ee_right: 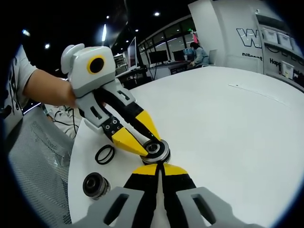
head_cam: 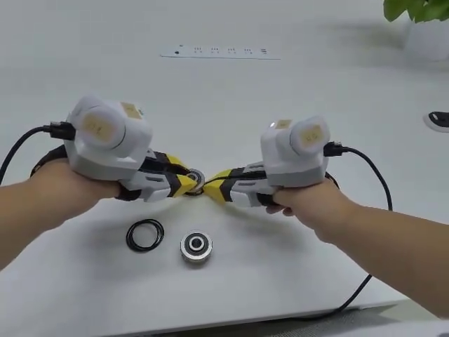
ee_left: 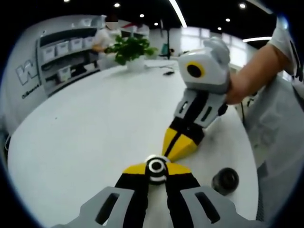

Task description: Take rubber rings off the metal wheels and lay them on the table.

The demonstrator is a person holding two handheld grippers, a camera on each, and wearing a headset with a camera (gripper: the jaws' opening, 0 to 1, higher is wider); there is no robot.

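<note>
Sitting betw. both tool tips: metal wheel [head_cam: 196,180]. L tool [head_cam: 184,184] is clamping it, jaws held apart only by the wheel. R tool [head_cam: 214,186] is touching the wheel's rim w/ jaws pressed together; can't tell if it's nipping a ring. Loose rubber rings [head_cam: 145,234] and 2nd wheel [head_cam: 196,247] are lying side by side on bench [head_cam: 280,281], near the tips.

in the head view the metal wheel [head_cam: 196,180] is mostly hidden between the jaws; the plant [head_cam: 418,8] is cut off at the top edge; print on the far strip [head_cam: 219,51] is too small to read.
</note>
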